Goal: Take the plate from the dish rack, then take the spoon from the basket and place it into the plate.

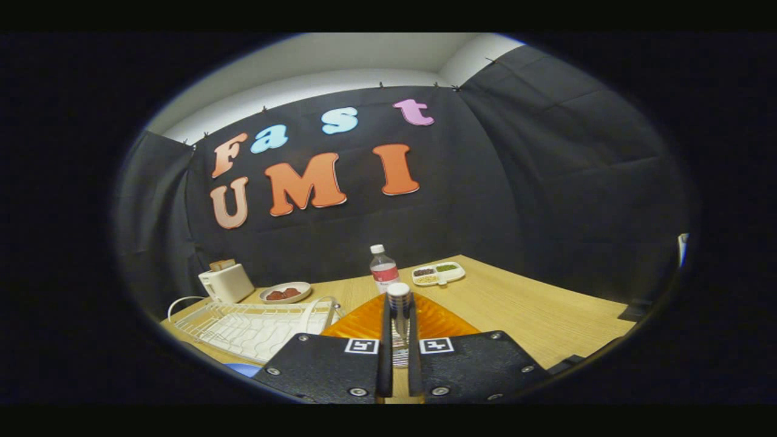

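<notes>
My gripper (399,301) is shut on the metal spoon (399,321). The spoon's handle runs up between the two fingers, and its rounded end pokes out just past their tips. Right under and just ahead of the fingers lies the orange ribbed plate (446,321) on the wooden table (546,315). The spoon is held above the plate; its lower end is hidden between the fingers. To the left of the plate stands the white wire dish rack (255,328), with nothing in it.
Beyond the plate stand a water bottle (383,269) and a white divided dish of food (438,273). A white toaster (226,282) and a small dish with red food (285,293) sit behind the rack. A blue edge (243,368) shows below the rack.
</notes>
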